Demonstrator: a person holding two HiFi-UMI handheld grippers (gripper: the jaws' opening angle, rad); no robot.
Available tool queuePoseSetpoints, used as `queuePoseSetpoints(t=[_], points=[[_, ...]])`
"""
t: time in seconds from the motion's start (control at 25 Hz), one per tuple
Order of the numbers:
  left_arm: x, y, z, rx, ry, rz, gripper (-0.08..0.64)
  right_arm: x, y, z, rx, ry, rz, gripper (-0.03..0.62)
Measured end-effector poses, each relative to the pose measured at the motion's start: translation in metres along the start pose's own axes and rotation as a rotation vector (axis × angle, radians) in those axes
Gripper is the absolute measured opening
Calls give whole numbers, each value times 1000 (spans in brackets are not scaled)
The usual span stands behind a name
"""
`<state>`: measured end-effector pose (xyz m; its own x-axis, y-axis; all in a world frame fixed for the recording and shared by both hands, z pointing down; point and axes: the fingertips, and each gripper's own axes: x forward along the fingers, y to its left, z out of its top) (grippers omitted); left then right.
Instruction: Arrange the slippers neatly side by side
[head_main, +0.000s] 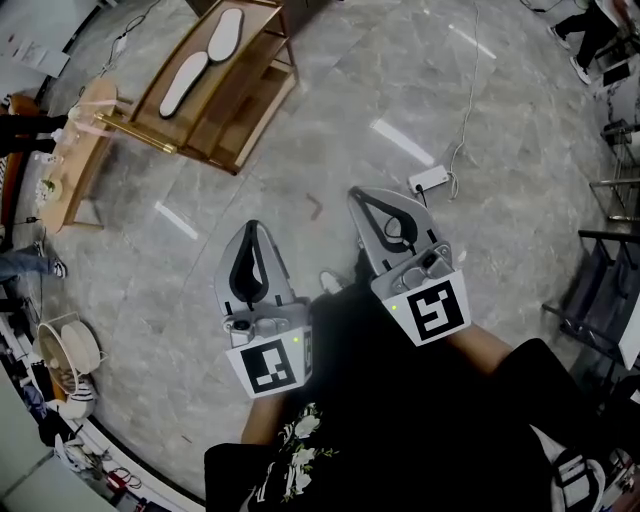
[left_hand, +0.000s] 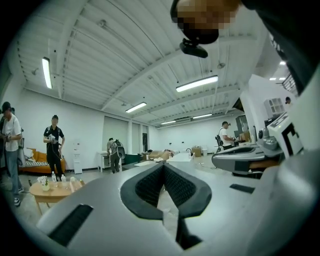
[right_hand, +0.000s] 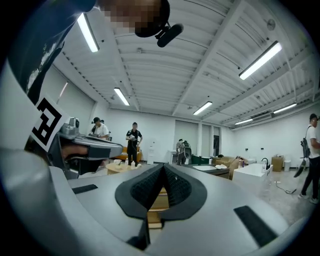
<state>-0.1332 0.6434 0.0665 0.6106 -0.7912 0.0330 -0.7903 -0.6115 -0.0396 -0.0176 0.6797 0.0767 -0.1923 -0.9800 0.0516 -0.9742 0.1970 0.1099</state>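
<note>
Currently both tools are held level above the grey stone floor (head_main: 330, 130), close in front of the person's body. Left tool (head_main: 252, 228): jaws closed tip to tip, nothing between the pads, as its own view confirms (left_hand: 163, 165). Right tool (head_main: 362, 195): jaws likewise closed and empty, as seen in its own view (right_hand: 162, 165). The two tools sit side by side, apart from each other, with the right one reaching slightly further forward.

Two white slippers are noted on the top shelf of a wooden rack (head_main: 262, 115) at the upper left of the head view. The far slipper (head_main: 228, 30) and the near slipper (head_main: 183, 83) lie flat, end to end in one line along the shelf, not side by side. Both slippers are well apart from either tool, ahead of the left tool and to its left; neither tool touches them or the rack.

A low wooden surface (head_main: 85, 140) carrying small bottles stands just left of the rack. A white power strip (head_main: 430, 181) with its cable lies on the floor near the right tool's tips
</note>
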Motion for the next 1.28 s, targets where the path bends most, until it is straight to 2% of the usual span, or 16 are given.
queuePoseSetpoints(t=[0.2,0.36,0.56,0.68,1.0,1.16,1.28], points=[[27,-16,-3,16,46,1,-1,7,-40,-9,20,-4,-24,-3],[37,-18,-13,27,93,30,-2,11,-62,-18,35,-17,-24,-3],[50,-28,-12,7,88,51,-2,8,-90,-17,39,-62,-55,-3],[60,-37,-9,8,85,61,-2,8,-104,-19,43,-72,-47,-3],[67,-66,-15,18,91,69,-2,4,-119,-25,45,-78,1,-2],[65,-69,-7,55,113,96,-2,6,-125,-29,71,-75,16,-3],[58,-65,-7,79,103,117,-1,9,-120,-27,64,-114,25,-2]])
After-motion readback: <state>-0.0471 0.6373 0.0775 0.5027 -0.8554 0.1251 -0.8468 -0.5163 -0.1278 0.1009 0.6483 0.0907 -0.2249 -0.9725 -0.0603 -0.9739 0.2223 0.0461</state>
